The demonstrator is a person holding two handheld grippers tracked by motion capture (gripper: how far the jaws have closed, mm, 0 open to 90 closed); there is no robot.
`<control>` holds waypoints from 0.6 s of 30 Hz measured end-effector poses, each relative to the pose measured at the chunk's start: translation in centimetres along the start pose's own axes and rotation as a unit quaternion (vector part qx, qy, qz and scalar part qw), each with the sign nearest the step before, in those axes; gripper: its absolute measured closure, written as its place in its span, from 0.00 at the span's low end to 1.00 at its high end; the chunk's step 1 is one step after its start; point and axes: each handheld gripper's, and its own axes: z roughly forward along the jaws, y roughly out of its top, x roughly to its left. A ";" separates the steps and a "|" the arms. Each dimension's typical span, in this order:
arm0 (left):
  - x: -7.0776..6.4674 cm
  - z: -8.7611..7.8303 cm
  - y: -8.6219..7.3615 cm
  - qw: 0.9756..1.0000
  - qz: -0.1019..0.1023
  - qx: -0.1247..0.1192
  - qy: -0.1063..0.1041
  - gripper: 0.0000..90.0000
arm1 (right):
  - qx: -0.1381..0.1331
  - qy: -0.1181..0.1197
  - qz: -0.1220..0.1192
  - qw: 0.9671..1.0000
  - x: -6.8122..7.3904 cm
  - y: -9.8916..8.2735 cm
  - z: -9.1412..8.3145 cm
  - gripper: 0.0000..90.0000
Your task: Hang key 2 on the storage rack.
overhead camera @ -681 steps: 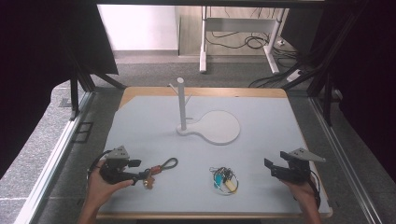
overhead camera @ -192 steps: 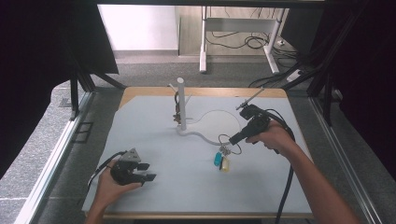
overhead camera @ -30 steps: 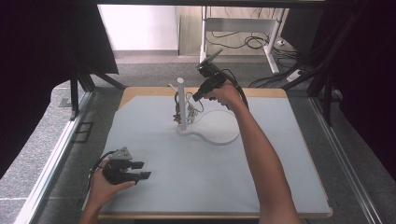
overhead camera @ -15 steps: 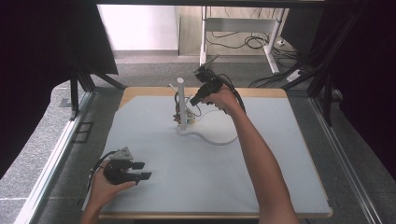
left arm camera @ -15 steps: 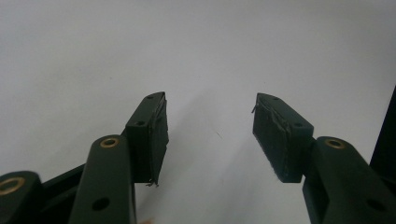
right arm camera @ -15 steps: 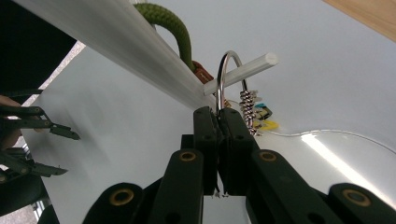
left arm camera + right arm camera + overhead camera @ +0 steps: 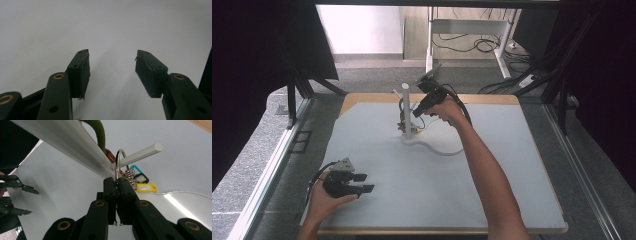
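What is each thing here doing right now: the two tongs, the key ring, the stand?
Right tongs: shut on the key ring, up at the stand.
Key ring: looped over the stand's side peg, tags dangling.
Stand: upright on its white base.
Green loop: hanging on the stand.
Left tongs: open, nothing between them, low over the table.

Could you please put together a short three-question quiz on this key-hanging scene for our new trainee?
1. True or false: the right gripper is shut on the key ring.
2. What hangs from the key ring? A) coloured key tags B) a spoon C) a padlock
3. How do the jaws of the left gripper stand, and what is between them?

Key
1. True; the ring sits over the peg of the white stand.
2. A
3. Apart, with nothing between them, above the bare table.
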 end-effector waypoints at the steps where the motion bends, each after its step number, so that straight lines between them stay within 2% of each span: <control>1: 0.0 0.0 0.0 1.000 0.000 -0.001 0.000 0.51 | -0.001 -0.001 -0.002 1.000 0.0 -0.1 0.0 0.96; 10: -0.1 -0.1 0.0 1.000 -0.003 -0.004 0.002 0.51 | -0.007 0.003 -0.011 1.000 0.4 -0.4 0.0 0.89; 14: 0.0 0.0 0.1 1.000 -0.001 0.001 0.003 0.51 | -0.018 -0.012 -0.024 0.999 0.9 -1.1 -0.9 0.73; 18: -0.1 0.1 0.1 1.000 -0.003 0.003 0.007 0.51 | -0.035 -0.021 -0.029 0.999 1.2 -2.0 -1.7 0.64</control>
